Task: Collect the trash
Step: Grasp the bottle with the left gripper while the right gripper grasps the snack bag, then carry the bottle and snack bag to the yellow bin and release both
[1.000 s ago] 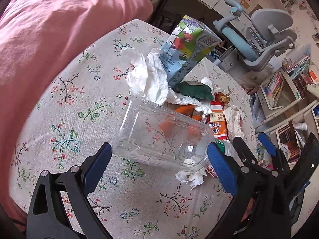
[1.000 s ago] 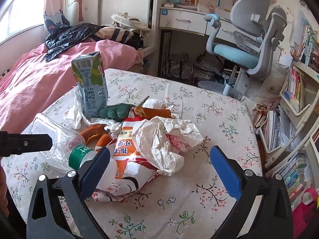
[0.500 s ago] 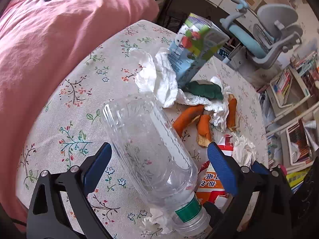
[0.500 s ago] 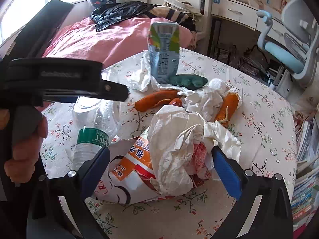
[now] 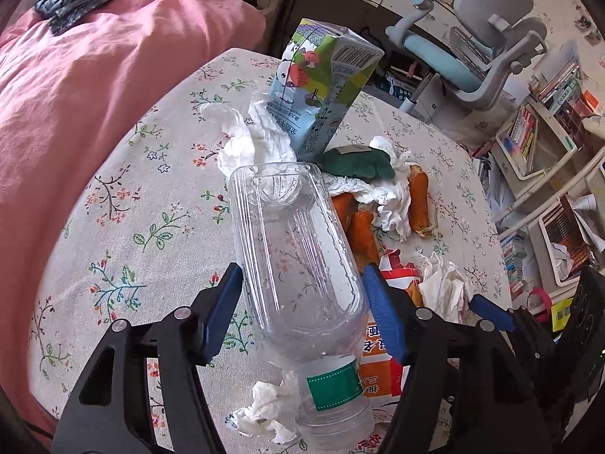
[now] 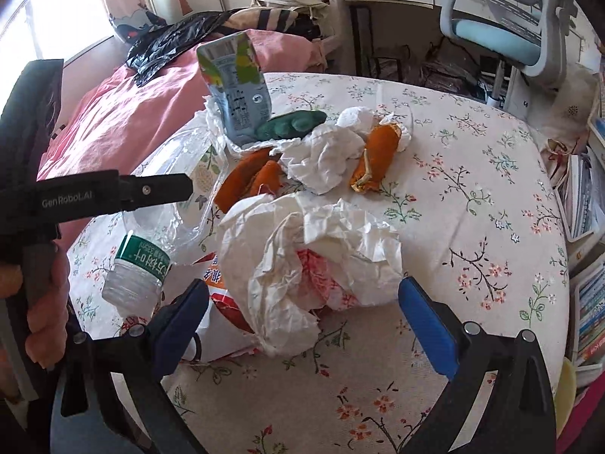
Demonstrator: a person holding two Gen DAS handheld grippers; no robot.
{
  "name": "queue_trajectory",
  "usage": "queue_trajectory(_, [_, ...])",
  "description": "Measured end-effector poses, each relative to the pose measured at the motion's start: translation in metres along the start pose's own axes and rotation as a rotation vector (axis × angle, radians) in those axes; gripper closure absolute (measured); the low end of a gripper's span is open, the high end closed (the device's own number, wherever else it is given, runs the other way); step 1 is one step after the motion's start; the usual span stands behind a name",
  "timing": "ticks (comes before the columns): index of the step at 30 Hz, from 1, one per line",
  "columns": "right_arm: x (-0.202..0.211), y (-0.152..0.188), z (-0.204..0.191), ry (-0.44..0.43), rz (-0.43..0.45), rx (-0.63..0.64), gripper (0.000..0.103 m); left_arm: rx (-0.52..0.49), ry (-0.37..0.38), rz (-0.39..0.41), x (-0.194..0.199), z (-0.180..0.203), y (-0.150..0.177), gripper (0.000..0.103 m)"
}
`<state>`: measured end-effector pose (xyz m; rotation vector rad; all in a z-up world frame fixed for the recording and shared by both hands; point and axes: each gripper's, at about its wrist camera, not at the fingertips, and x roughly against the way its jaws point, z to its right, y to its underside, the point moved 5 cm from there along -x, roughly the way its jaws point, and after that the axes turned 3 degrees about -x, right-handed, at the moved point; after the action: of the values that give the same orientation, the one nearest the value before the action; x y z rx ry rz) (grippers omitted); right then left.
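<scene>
Your left gripper point(image 5: 302, 302) has its blue pads against both sides of the clear plastic bottle point(image 5: 295, 249), clamped on the lower body just above the green label point(image 5: 332, 382). The bottle sits low over the bench point(image 5: 151, 227), at the near-left edge of the trash pile; whether it is lifted clear I cannot tell.

Long axis: runs roughly away from you. Neck end points back toward your hand, past the pads; the flat base points out at the milk carton point(image 5: 321, 94). In the right wrist view it lies slightly angled, neck nearest the camera.

Risks:
- The bottle is thin, empty and smooth. Squeeze harder and the wall likely buckles; squeeze less and it may slide out lengthwise.
- The grip is near the neck end, so the long body sticks out forward. Swing it and the base could knock the carton over, or drag the tissue point(image 5: 261, 140) beside it.
- A small tissue wad point(image 5: 264, 412) sits right by the neck; it may snag and drop off the bench edge.

Your right gripper point(image 6: 302, 310) is spread wide, holding nothing, with the crumpled white paper point(image 6: 302, 249) between its pads, on top of the snack bag point(image 6: 223, 302). Both arms are close, so a collision is possible.
</scene>
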<state>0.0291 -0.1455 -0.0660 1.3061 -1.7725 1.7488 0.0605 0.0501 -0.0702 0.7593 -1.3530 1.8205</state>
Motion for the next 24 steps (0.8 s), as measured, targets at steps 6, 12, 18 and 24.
queue_trajectory(6, [-0.003, 0.001, 0.003, -0.044, -0.009, -0.042, 0.050, -0.032, -0.006, 0.010, 0.000, 0.004, -0.002, 0.041])
queue_trajectory(12, [0.019, -0.008, 0.012, -0.072, 0.086, -0.080, 0.056, -0.023, 0.086, 0.085, 0.024, 0.009, -0.008, 0.045])
queue_trajectory(18, [0.033, -0.005, 0.021, -0.085, 0.131, -0.105, 0.058, -0.031, 0.167, 0.144, 0.038, 0.022, -0.008, 0.047])
queue_trajectory(24, [0.057, 0.001, 0.034, -0.154, 0.196, -0.142, 0.058, -0.078, 0.250, 0.264, 0.066, 0.045, -0.008, 0.047])
